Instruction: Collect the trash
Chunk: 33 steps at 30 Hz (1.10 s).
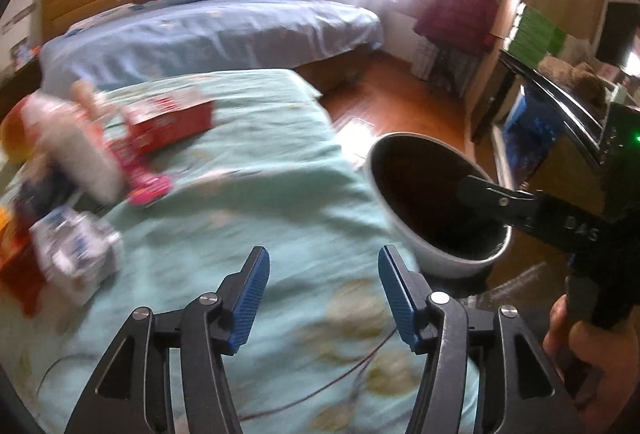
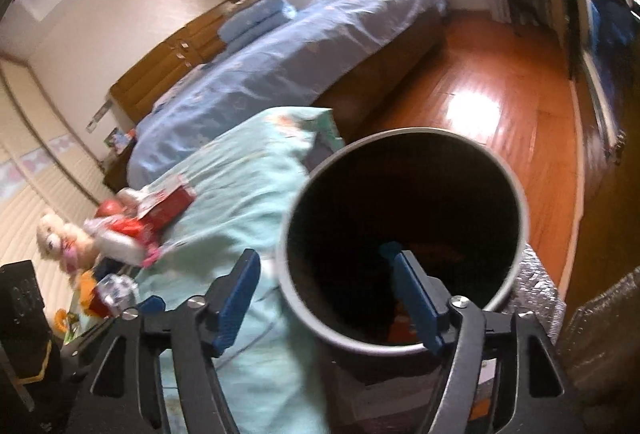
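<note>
A round white bin (image 1: 436, 206) with a dark inside stands beside the green-covered bed; it also shows in the right wrist view (image 2: 404, 230). My right gripper (image 2: 324, 286) is open and empty, one finger over the bin's mouth, one outside its rim. My left gripper (image 1: 320, 298) is open and empty above the green blanket (image 1: 248, 202). Trash lies at the left: a red carton (image 1: 172, 118), a white bottle (image 1: 80, 150), a pink wrapper (image 1: 150, 190), a blue-white carton (image 1: 76, 254). The red carton (image 2: 168, 206) shows in the right view too.
A blue-covered bed (image 1: 212, 30) lies behind. A wooden floor (image 2: 480, 102) runs to the right. A dark cabinet (image 1: 560, 122) stands right of the bin. A plush toy (image 2: 60, 238) sits at the far left. A thin red cord (image 1: 352, 370) lies on the blanket.
</note>
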Tool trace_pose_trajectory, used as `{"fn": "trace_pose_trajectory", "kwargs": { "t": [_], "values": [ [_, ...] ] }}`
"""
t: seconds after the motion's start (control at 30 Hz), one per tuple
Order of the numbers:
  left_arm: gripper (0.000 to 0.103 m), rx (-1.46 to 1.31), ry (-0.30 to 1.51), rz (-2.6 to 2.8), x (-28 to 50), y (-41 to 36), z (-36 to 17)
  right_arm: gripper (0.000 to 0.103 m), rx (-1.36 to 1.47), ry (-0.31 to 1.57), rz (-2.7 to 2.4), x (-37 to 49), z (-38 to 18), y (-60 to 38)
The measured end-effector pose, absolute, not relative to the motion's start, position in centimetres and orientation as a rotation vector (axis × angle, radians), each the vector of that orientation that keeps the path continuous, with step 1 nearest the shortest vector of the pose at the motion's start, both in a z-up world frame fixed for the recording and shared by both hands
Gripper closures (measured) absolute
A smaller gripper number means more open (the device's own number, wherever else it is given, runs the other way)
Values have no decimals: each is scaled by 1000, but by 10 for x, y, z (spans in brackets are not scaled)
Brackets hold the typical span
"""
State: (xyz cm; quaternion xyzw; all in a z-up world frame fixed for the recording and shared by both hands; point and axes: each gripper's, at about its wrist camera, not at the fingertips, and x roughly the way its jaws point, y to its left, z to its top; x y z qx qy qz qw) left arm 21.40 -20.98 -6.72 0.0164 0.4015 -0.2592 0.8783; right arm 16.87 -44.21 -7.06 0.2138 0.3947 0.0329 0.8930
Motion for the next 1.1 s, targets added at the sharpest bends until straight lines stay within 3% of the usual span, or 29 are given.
{"fn": "trace_pose_trajectory", "kwargs": {
  "t": [0.23,0.67,1.1],
  "values": [
    [42,12,804,-411,188,-147,-60,13,386,790,170,161,-63,-384],
    [41,-114,801,-194,142,-34,-55,12,292,799,274,155,-65,-297],
    [41,-199,824,-52,110,26,-52,12,229,877,382,167,-74,-230]
  ]
}}
